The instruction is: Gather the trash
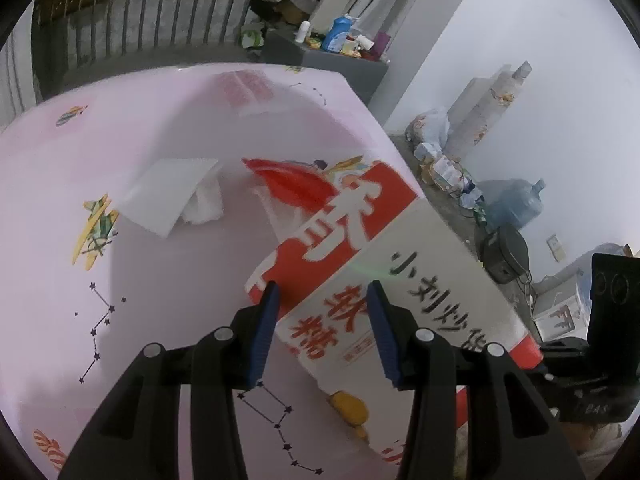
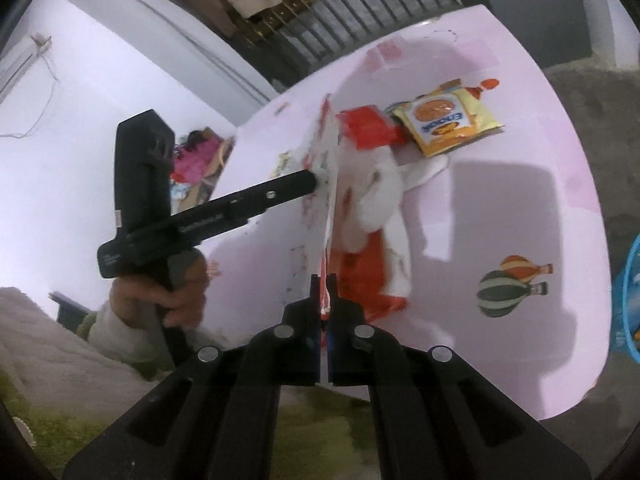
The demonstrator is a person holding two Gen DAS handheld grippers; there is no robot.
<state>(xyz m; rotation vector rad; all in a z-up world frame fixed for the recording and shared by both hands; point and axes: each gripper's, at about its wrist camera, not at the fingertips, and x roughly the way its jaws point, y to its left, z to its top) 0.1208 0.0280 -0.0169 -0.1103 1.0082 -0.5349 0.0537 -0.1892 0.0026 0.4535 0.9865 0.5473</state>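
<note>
1. Pink printed table cover (image 1: 132,320) carries all the litter; it spans both views.
2. Red-and-white candy bag (image 1: 360,264) is held up over the table by two tools, apparently stretched to keep its mouth open as the collecting sack. Its long axis runs from near the wrist cameras away toward the far table edge.
3. Left gripper (image 1: 324,332): jaws partly spread, the bag's panel between the blue pads; contact cannot be confirmed.
4. Right gripper (image 2: 325,300): jaws pressed together, pinching the bag's edge.
5. Folded white tissue (image 1: 176,196) lies flat, left of the bag, uncollected.
6. Yellow snack wrapper (image 2: 448,124) lies beyond the bag's far end.
</note>
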